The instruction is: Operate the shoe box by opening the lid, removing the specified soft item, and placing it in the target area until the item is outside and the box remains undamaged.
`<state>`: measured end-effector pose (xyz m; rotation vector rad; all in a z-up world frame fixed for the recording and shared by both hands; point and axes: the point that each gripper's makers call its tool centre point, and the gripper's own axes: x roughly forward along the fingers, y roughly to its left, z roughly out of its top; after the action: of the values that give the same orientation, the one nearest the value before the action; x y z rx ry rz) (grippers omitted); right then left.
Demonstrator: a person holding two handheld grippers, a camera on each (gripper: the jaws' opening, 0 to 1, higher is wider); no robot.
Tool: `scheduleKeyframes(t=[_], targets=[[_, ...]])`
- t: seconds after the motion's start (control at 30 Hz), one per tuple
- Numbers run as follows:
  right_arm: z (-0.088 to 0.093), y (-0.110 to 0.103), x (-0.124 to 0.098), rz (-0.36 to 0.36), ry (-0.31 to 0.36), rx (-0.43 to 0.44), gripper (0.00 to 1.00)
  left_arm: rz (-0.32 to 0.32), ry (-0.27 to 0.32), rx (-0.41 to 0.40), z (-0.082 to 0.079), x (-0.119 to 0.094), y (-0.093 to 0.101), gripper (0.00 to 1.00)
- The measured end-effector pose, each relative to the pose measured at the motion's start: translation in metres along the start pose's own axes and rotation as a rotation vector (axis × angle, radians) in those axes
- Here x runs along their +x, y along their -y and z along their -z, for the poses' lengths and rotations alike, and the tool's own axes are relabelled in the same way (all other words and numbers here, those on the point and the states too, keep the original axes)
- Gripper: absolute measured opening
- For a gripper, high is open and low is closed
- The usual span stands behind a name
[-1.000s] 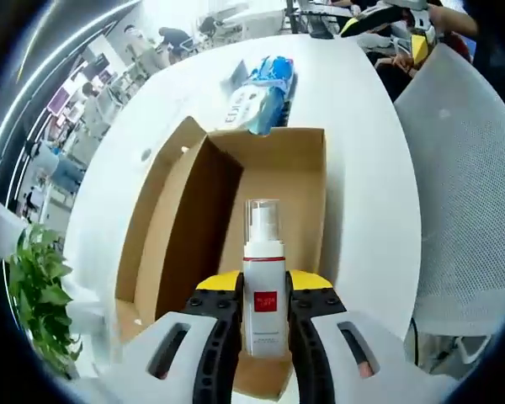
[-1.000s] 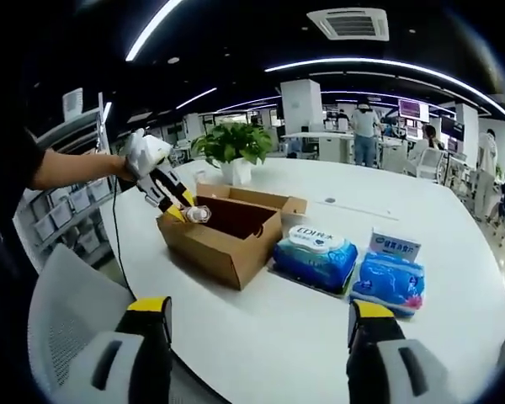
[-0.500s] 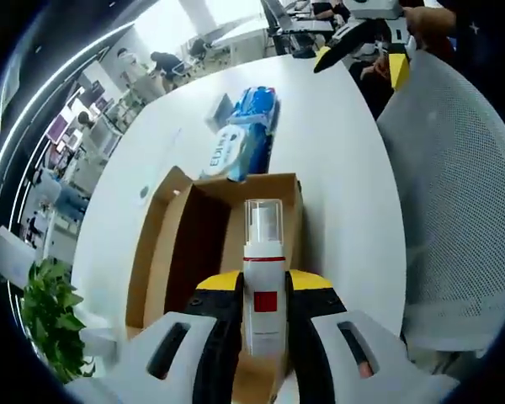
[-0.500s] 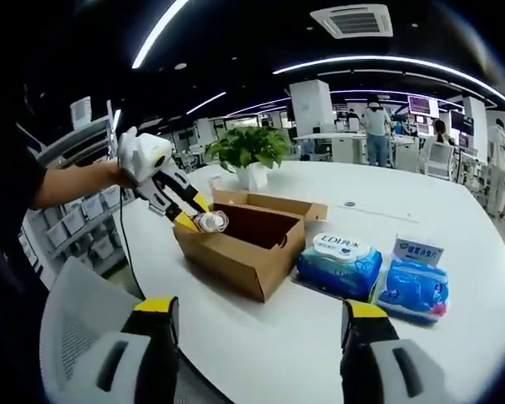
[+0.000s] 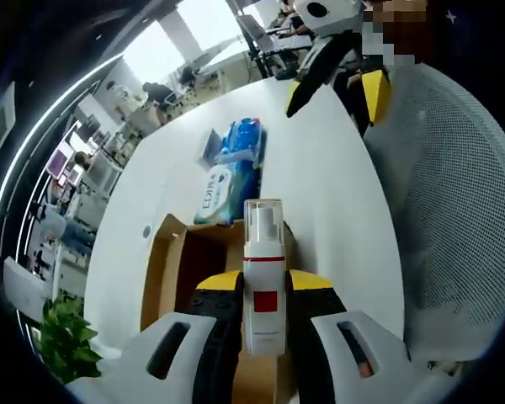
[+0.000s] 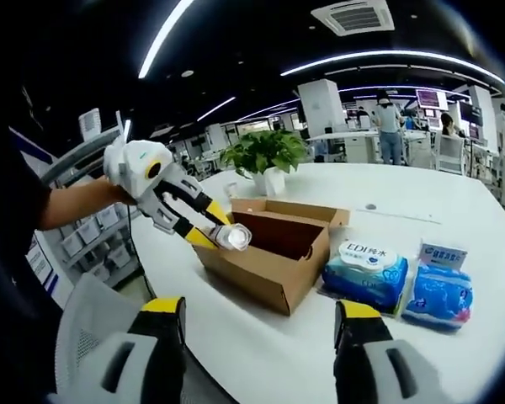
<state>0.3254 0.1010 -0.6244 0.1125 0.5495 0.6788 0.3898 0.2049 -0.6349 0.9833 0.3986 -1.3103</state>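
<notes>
A white pump bottle (image 5: 263, 278) with a red label and clear cap stands between my left gripper (image 5: 264, 332) jaws, which are shut on it. It hangs above the open brown cardboard box (image 5: 192, 269). In the right gripper view the left gripper (image 6: 204, 231) holds the bottle (image 6: 233, 237) over the near corner of the box (image 6: 269, 252), lifted above its rim. My right gripper (image 6: 257, 353) is open and empty, low at the near table edge, well apart from the box. It also appears far off in the left gripper view as the right gripper (image 5: 332, 71).
Two blue wet-wipe packs (image 6: 366, 273) (image 6: 439, 290) lie on the white table (image 6: 454, 215) right of the box. A potted plant (image 6: 265, 160) stands behind the box. A grey mesh chair (image 5: 459, 194) is beside the table; a person's arm (image 6: 76, 198) holds the left gripper.
The left gripper has lifted the bottle higher and drawn it back from the box, which looks smaller beneath it. The right gripper has stayed open, its view shifting slightly.
</notes>
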Motion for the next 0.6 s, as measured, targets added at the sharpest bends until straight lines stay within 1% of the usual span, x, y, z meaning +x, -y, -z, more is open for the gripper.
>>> scheduleKeyframes(t=[0.07, 0.17, 0.3, 0.37, 0.47, 0.5, 0.6], targets=[[-0.001, -0.003, 0.002, -0.011, 0.001, 0.002, 0.65, 0.008, 0.014, 0.002, -0.005, 0.001, 0.004, 0.18], [-0.003, -0.009, 0.006, -0.03, -0.001, 0.01, 0.57, 0.024, 0.053, 0.016, -0.016, 0.003, 0.012, 0.18], [-0.004, -0.012, 0.01, -0.042, -0.005, 0.016, 0.57, 0.034, 0.062, 0.033, -0.02, 0.007, 0.017, 0.18], [-0.005, -0.014, 0.011, -0.049, -0.002, 0.023, 0.56, 0.034, 0.079, 0.043, -0.024, 0.008, 0.019, 0.18], [-0.004, -0.014, 0.014, -0.044, -0.01, 0.038, 0.5, 0.038, 0.106, 0.052, -0.03, 0.008, 0.023, 0.18], [-0.004, -0.015, 0.015, -0.048, -0.012, 0.04, 0.49, 0.042, 0.11, 0.052, -0.032, 0.009, 0.025, 0.18], [-0.005, -0.017, 0.017, -0.059, -0.009, 0.081, 0.48, 0.043, 0.118, 0.071, -0.035, 0.011, 0.03, 0.18]])
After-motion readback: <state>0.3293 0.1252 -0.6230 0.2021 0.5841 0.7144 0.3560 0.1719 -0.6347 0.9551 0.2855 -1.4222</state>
